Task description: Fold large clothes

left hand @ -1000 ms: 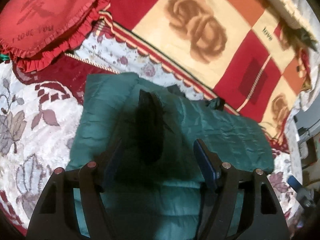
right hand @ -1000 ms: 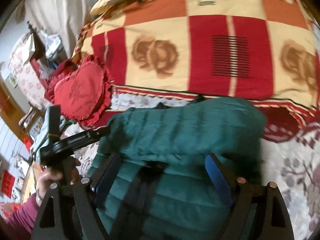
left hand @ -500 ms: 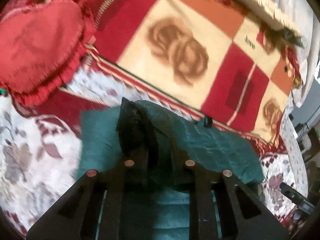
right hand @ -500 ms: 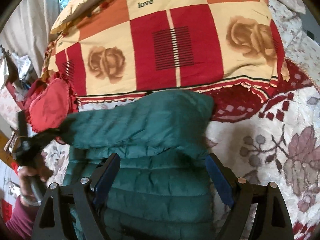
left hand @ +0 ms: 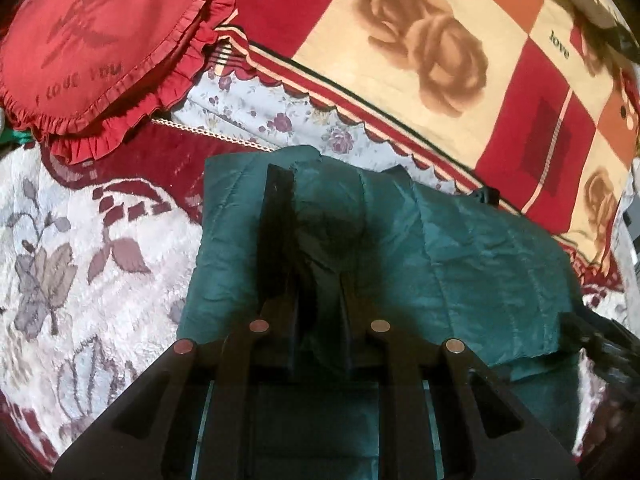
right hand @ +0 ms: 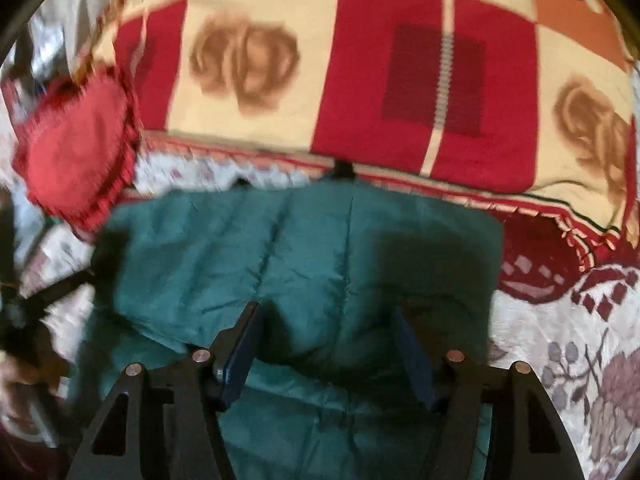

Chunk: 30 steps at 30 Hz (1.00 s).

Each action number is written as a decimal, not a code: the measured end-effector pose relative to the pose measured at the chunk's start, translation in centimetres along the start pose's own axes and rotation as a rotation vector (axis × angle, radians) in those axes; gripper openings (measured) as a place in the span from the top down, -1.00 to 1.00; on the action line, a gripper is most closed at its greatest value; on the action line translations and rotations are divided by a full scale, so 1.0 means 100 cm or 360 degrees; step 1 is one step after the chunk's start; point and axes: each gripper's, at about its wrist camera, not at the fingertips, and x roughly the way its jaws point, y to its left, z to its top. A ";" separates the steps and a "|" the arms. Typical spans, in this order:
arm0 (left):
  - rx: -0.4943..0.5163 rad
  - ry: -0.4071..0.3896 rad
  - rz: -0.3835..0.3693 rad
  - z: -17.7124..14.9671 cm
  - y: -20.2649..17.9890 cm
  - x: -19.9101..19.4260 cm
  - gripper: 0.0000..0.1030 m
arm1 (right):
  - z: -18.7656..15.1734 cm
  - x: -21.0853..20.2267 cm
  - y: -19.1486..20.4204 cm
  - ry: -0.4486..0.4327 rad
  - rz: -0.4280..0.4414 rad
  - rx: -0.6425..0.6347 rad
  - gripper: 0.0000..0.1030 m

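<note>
A teal quilted jacket [left hand: 472, 264] lies on the bed, one sleeve folded across its body. My left gripper [left hand: 320, 288] is shut on the sleeve's black cuff [left hand: 280, 220], which stands up between the fingers. In the right wrist view the same jacket [right hand: 248, 256] fills the middle. My right gripper [right hand: 328, 336] is open, its fingers pressed down on either side of a bulge of the folded sleeve. The right view is blurred by motion.
A red heart-shaped cushion [left hand: 92, 44] lies at the far left. A red and cream rose blanket [left hand: 420, 52] lies folded behind the jacket. The floral bedspread [left hand: 80, 248] surrounds the jacket. The left hand and its gripper [right hand: 28, 320] show at the left of the right view.
My left gripper closed on the black cuff and carried it over the jacket. My right gripper moved down and forward onto the folded sleeve, staying open.
</note>
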 end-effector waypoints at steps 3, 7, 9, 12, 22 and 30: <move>-0.0019 0.0025 -0.0014 -0.004 0.001 0.008 0.68 | -0.010 0.030 -0.004 0.0042 -0.0001 0.0027 -0.25; -0.0020 0.0027 -0.0002 -0.007 0.000 0.011 0.68 | -0.015 0.031 -0.006 0.0003 -0.0008 0.0032 -0.26; -0.0007 0.0028 -0.0005 -0.007 -0.001 0.009 0.68 | -0.014 0.023 -0.009 0.0022 0.0007 0.0051 -0.25; 0.0018 0.0035 0.0017 -0.008 -0.001 0.000 0.56 | -0.013 0.002 -0.010 -0.0001 0.0028 0.0098 -0.25; 0.0207 -0.0176 0.0152 -0.010 -0.022 -0.054 0.54 | -0.006 -0.046 0.009 -0.0143 0.0127 0.0119 -0.25; 0.0264 -0.0266 0.0106 -0.005 -0.035 -0.076 0.54 | -0.002 -0.035 0.043 -0.0147 0.0193 0.0042 -0.28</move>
